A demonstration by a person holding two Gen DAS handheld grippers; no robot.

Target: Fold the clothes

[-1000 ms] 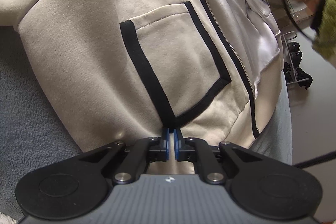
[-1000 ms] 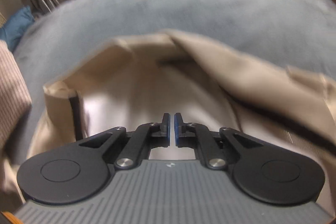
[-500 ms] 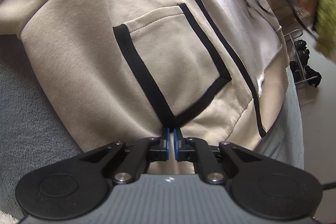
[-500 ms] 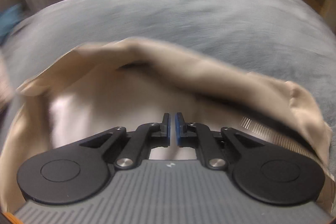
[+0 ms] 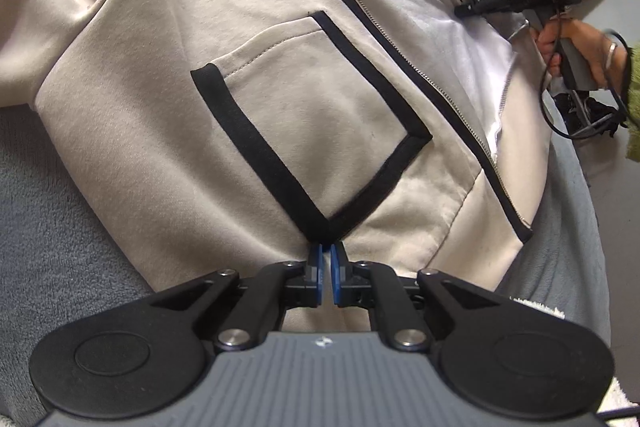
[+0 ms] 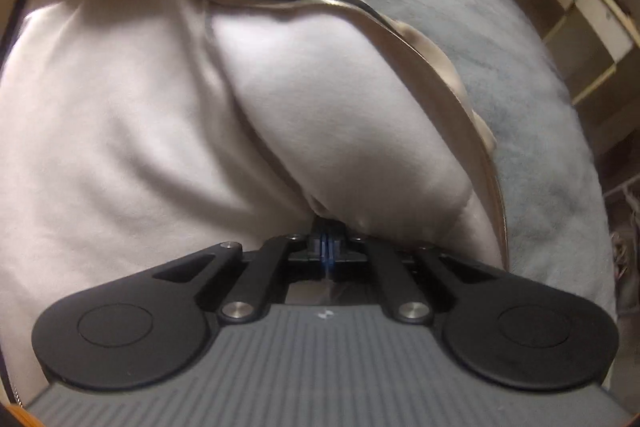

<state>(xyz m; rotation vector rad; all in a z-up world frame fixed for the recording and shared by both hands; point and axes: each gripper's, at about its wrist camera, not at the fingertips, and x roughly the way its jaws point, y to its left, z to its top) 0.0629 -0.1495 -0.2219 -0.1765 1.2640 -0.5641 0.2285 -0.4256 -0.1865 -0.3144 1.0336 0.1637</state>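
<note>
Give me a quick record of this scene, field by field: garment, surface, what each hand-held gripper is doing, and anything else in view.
garment: cream zip jacket with black-trimmed pocket, front open, white lining showing
surface: grey blanket
left hand-held gripper: nearly shut, pinching the jacket hem just below the pocket corner
right hand-held gripper: shut on the jacket's lining edge
person: hand holding the right gripper's handle, green sleeve
fold state: not yet folded

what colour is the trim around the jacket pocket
Black, on the cream jacket; the pocket trim shows best from the left wrist.
</note>
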